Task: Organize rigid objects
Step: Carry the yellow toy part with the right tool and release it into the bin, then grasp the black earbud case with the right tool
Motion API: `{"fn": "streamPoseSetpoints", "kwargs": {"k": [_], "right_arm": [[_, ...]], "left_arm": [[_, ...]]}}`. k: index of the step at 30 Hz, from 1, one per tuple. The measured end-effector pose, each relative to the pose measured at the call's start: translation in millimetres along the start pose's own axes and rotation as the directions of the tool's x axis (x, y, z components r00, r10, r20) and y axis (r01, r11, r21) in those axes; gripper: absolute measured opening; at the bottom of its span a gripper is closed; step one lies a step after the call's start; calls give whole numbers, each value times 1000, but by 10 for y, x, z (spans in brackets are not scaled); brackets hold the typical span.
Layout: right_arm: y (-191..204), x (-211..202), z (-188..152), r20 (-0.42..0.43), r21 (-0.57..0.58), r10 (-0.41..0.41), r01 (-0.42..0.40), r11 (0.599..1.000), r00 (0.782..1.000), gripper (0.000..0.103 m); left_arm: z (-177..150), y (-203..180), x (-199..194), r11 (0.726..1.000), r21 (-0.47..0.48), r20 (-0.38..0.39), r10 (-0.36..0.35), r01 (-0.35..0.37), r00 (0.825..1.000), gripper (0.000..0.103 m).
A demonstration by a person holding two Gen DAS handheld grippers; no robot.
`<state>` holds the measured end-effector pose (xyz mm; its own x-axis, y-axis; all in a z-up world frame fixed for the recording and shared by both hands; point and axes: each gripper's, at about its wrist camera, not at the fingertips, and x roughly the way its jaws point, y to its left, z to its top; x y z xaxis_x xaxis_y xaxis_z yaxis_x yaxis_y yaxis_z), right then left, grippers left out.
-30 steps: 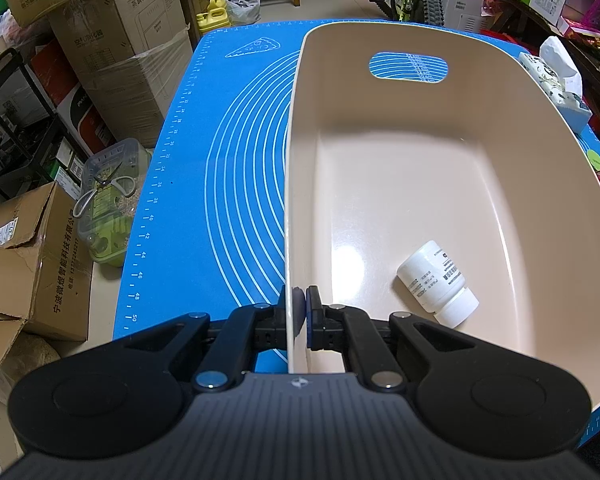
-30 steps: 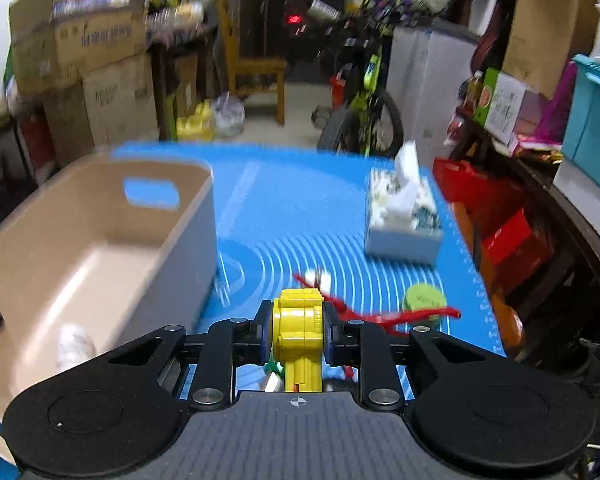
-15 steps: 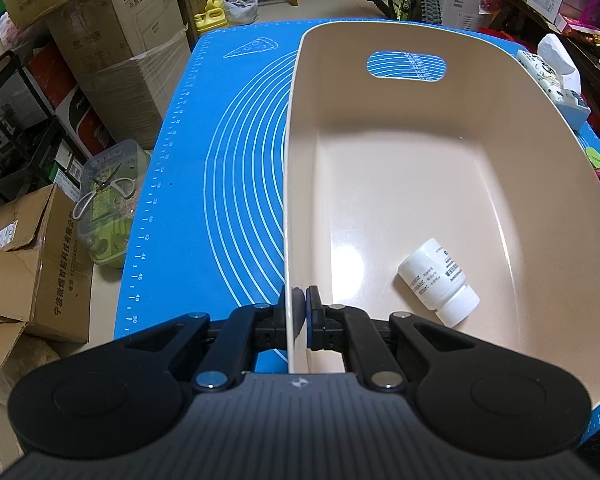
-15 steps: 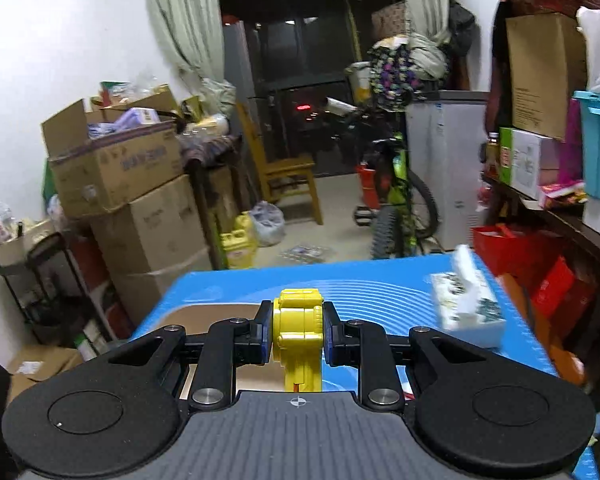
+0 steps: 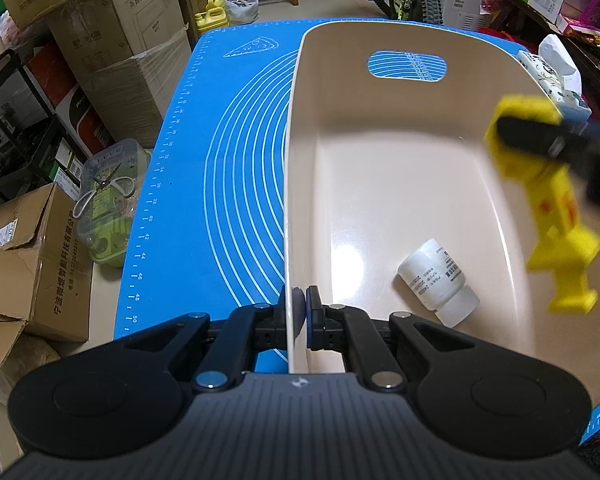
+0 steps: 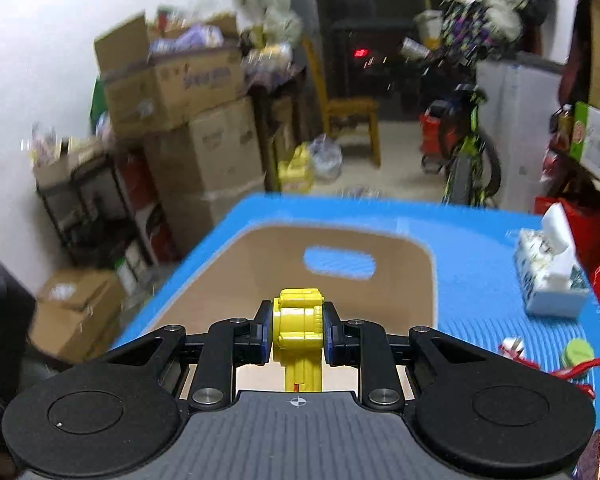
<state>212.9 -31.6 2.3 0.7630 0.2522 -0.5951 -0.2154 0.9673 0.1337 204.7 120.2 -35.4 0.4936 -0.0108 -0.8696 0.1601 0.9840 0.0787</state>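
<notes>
1. Cardboard boxes [image 5: 112,52] crowd the floor beside a table covered with a blue mat [image 5: 220,184], where a beige bin [image 5: 496,80] stands.
2. Clamped between the closed jaws of the right gripper [image 6: 297,336] is a yellow toy [image 6: 299,330]; its blocky head sits between the pads and its stem runs back toward the gripper body.
3. In the left wrist view that toy [image 5: 548,200] hangs over the right side of the bin's opening, gripped at its upper end, its lower end pointing down into the bin without touching the floor of it.
4. Pinched on the bin's near left wall is the left gripper [image 5: 299,306], one pad outside the wall and one inside, jaws narrow.
5. Inside the bin, just ahead and right of the left jaws, a white bottle [image 5: 436,280] lies on its side, cap toward the near wall; nothing else rests on the bin floor that can be seen.
6. Beyond the right jaws, the bin's far wall shows an oval handle cutout [image 6: 340,262].
7. Right of the bin on the mat sit a tissue box [image 6: 550,280], a green lid [image 6: 578,352] and a red item [image 6: 568,370].
8. Left of the table, a clear tub [image 5: 108,200] on the floor holds scissors.
</notes>
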Motion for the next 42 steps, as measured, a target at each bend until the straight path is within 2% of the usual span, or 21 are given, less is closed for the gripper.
{"fn": "streamPoseSetpoints", "kwargs": {"k": [6,13,15,17,22,32,42], "right_arm": [[89,304,-163,-172,-36,-8,2,999,985,33],[134,408,-253,-253,-54,-13,-1,999,967,35],[128,367,-249,-234,-59,-15,1,998,972,41],[115,306,-221,-212,-57,-8,-4,998,977,54],[-17,83,-112,-128,-13,-2,0,1000,992,65],[-469,-304,12,8,39,-84,84,996,996,77],[-1190,-408,-142,-15,69,-227,228,971,974,78]], "left_arm": [[2,0,0,1000,1,0,0,0,1000,8],[5,-2,0,1000,0,-1,1,-1,1000,8],[2,0,0,1000,1,0,1,-1,1000,8],[6,-9,2,1000,0,-1,2,-2,1000,8],[7,-7,3,1000,0,-1,2,-2,1000,8],[6,-6,4,1000,-1,-2,2,-2,1000,8],[6,-1,3,1000,-1,-2,2,-2,1000,8]]}}
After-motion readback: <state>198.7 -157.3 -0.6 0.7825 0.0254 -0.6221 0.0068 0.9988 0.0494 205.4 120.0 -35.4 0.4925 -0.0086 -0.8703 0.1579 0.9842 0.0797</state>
